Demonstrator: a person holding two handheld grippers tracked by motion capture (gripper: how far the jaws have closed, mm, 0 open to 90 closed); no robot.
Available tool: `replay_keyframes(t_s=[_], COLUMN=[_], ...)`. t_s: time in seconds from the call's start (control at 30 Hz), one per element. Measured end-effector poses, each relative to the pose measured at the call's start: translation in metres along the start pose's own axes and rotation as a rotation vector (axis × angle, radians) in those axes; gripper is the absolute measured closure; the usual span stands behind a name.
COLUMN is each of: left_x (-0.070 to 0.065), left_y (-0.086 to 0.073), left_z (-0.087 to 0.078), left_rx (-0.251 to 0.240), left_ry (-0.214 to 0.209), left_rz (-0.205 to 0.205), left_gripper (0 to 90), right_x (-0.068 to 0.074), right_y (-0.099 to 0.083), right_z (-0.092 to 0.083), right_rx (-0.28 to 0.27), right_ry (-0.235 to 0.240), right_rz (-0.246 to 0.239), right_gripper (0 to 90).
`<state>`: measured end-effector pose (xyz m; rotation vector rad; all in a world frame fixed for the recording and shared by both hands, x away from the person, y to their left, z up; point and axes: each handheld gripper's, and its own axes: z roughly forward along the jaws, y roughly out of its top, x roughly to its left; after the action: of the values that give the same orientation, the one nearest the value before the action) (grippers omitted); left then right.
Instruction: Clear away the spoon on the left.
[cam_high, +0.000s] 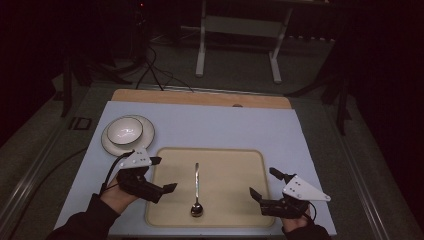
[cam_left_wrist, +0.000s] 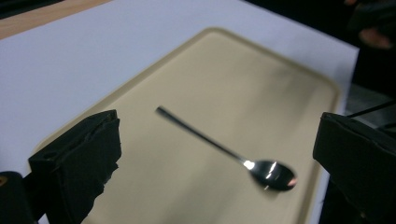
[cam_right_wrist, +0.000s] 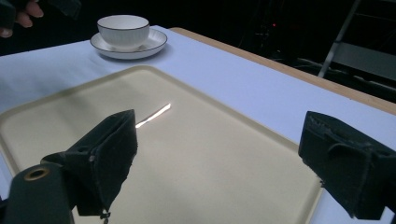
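Note:
A metal spoon (cam_high: 196, 188) lies on a beige tray (cam_high: 225, 165), its bowl towards the near edge and its handle pointing away. In the left gripper view the spoon (cam_left_wrist: 224, 149) lies between the wide-apart black jaws. My left gripper (cam_high: 163, 175) is open at the tray's left edge. My right gripper (cam_high: 263, 183) is open at the tray's right edge, nothing between its jaws. The spoon handle (cam_right_wrist: 153, 115) glints in the right gripper view beside the left jaw.
A white bowl (cam_high: 125, 129) sits on a white saucer (cam_high: 146, 134) at the far left of the pale mat (cam_high: 225, 125). The bowl (cam_right_wrist: 123, 26) also stands beyond the tray in the right gripper view. A wooden strip (cam_high: 200, 97) runs along the table's far edge.

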<state>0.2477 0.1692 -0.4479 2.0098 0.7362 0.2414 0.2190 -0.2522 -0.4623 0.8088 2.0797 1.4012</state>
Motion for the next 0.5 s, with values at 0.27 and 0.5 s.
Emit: replay_keyframes(t_s=[0.27,0.5], left_x=[0.009,0.016], left_y=[-0.022,-0.038], left_z=[-0.012,-0.013], left_rx=[-0.046,-0.047], left_ry=[0.046,0.095], left_rz=[-0.069,-0.103], left_gripper=[1.8,1.8], right_x=[0.0,0.0], right_y=[0.0,-0.001], right_z=[0.001,0.002], right_rx=[0.003,0.012], right_ry=[0.003,0.003], right_rz=[-0.003,-0.006], right_gripper=[11.9,11.9])
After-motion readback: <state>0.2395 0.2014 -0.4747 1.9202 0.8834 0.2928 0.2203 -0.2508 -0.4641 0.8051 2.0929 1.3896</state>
